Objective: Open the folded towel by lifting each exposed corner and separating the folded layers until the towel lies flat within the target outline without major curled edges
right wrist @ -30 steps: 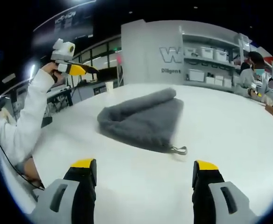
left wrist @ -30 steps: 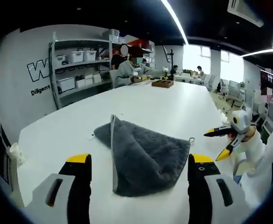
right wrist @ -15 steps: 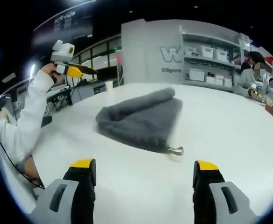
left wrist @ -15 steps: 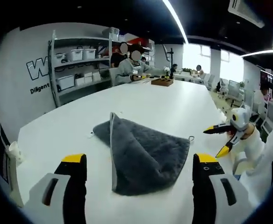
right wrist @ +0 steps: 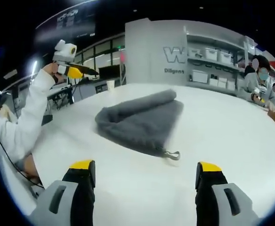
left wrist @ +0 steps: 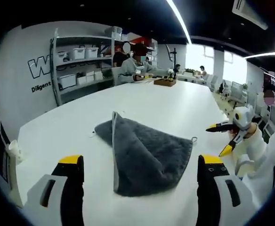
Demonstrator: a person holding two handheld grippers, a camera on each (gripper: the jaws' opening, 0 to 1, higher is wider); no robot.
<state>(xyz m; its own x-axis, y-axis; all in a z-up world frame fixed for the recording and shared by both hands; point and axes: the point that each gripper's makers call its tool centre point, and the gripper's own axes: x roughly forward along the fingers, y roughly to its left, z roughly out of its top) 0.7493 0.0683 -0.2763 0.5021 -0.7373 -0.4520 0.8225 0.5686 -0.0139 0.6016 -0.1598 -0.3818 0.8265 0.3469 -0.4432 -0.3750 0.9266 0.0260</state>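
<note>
A long white table (left wrist: 175, 103) stretches ahead of both tongs. On it the folded grey towel (left wrist: 144, 155) lies just beyond the left gripper (left wrist: 140, 165), between its wide-open, empty jaws, its long axis running away from them. The right gripper (right wrist: 147, 172) hovers short of the towel's near edge, jaws spread, holding nothing. The small hanging loop (right wrist: 172, 154) points toward it.
</note>
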